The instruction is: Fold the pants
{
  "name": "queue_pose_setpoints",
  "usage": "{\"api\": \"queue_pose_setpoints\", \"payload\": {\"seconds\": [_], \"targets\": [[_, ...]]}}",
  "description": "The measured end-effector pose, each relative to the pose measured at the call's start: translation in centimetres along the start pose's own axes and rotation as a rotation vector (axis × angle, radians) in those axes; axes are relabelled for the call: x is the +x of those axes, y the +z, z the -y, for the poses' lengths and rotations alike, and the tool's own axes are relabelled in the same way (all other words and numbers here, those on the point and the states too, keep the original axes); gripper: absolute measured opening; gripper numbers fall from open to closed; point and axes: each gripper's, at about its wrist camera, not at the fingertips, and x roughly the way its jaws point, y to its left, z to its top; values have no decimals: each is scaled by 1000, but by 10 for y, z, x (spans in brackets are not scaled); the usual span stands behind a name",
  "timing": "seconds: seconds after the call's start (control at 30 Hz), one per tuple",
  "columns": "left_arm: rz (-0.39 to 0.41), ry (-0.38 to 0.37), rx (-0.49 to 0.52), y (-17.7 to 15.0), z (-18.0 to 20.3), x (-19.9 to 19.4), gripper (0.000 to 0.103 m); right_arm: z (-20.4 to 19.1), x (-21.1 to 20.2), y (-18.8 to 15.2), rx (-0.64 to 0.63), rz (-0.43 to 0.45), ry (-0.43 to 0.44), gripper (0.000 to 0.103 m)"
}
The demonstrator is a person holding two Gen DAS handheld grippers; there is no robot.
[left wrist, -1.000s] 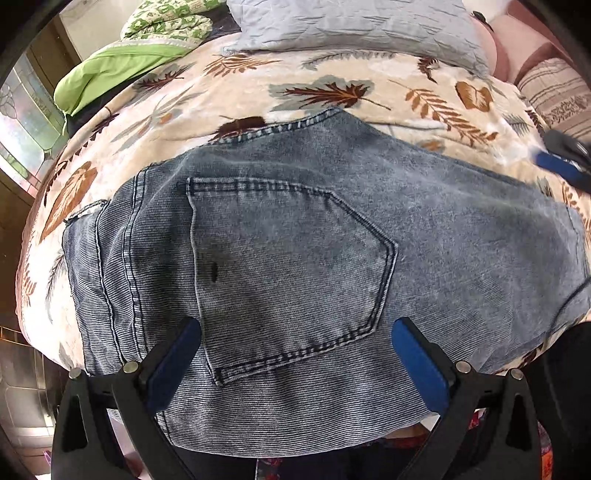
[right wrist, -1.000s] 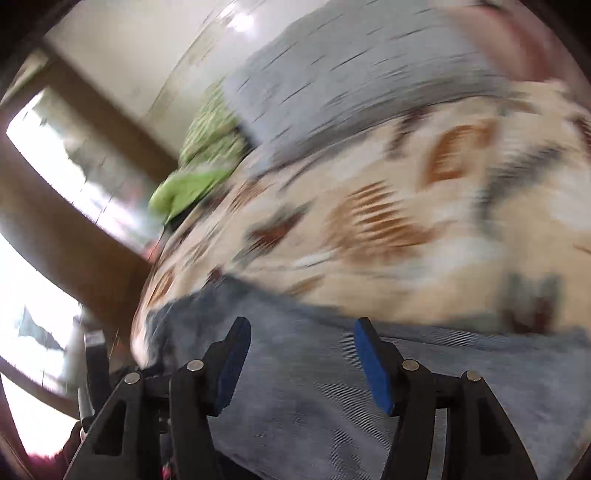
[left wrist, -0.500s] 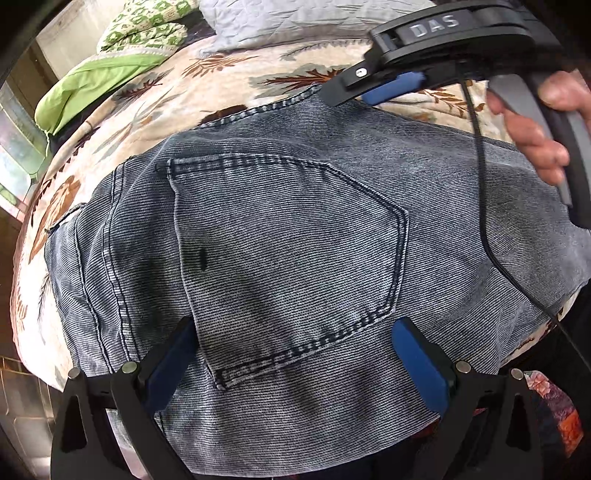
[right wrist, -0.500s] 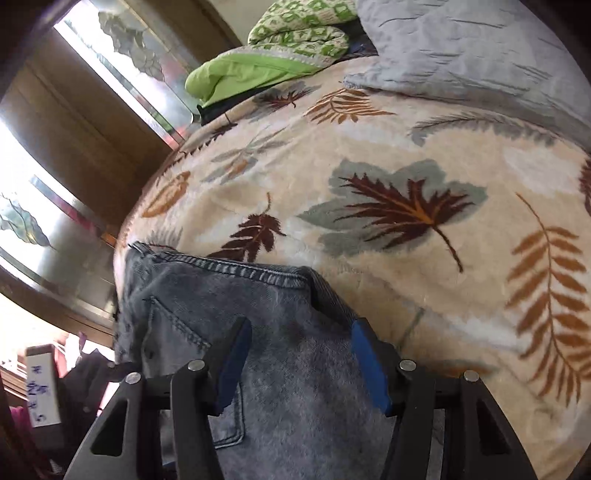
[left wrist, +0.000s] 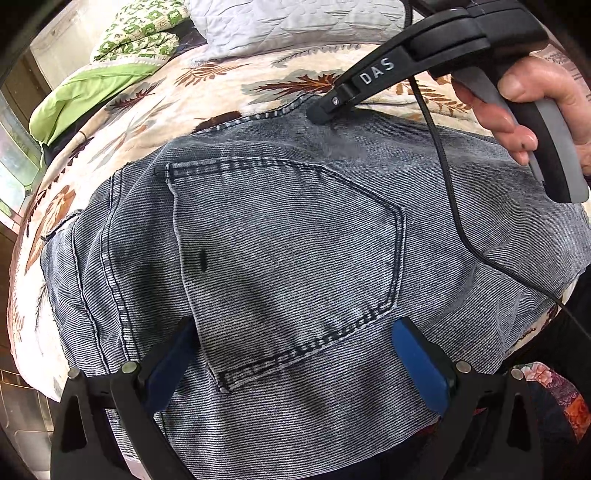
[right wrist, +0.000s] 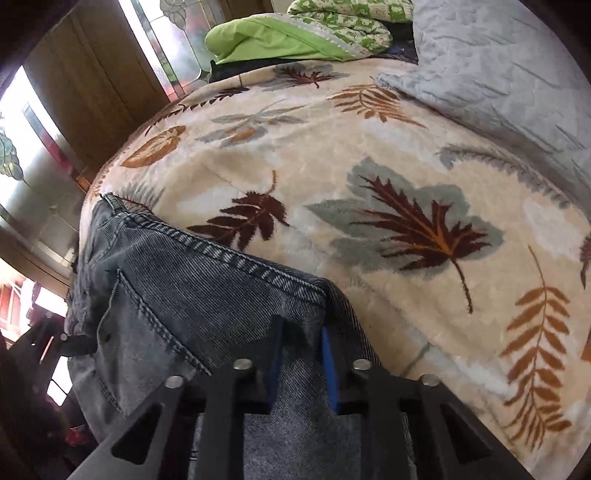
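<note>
Grey-blue denim pants (left wrist: pixel 288 243) lie folded on a leaf-print blanket (left wrist: pixel 155 99), back pocket up. My left gripper (left wrist: pixel 295 354) is open and hovers over the near part of the pants, blue pads wide apart. My right gripper (right wrist: pixel 301 354) has its jaws nearly together, pinching a fold of denim (right wrist: pixel 221 280) at the far waistband corner. In the left wrist view the right gripper (left wrist: pixel 325 110) touches that corner, held by a hand (left wrist: pixel 532 103).
A grey quilted pillow (right wrist: pixel 498 66) and a green bedding bundle (right wrist: pixel 295 33) sit at the head of the bed. Wooden doors with glass (right wrist: pixel 92 92) stand to the left. A black cable (left wrist: pixel 454 206) hangs across the pants.
My right gripper moved to the far waistband corner and closed from open onto the denim. My left gripper stayed open over the near part of the pants.
</note>
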Motion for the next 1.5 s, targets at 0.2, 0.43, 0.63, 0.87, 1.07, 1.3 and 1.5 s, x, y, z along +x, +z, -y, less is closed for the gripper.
{"api": "queue_pose_setpoints", "payload": {"seconds": [0.2, 0.43, 0.63, 0.87, 1.07, 1.3, 1.5], "targets": [[-6, -17, -72, 9, -17, -1, 103, -12, 7, 11, -54, -25, -120, 4], [-20, -38, -105, 9, -28, -7, 103, -3, 23, 18, 15, -18, -166, 4], [-27, -61, -80, 2, -12, -14, 103, 25, -29, 4, 183, 112, -8, 6], [8, -55, -25, 15, 21, -28, 103, 69, -98, -72, 340, 125, -75, 6], [44, -43, 28, 24, 36, -32, 103, 79, -115, -155, 463, 54, -147, 6], [-126, 44, 136, 21, 61, 13, 103, 86, -110, -197, 611, 70, -178, 7], [-114, 75, 124, 43, 76, -4, 103, 90, -115, -210, 608, 124, -124, 7]]}}
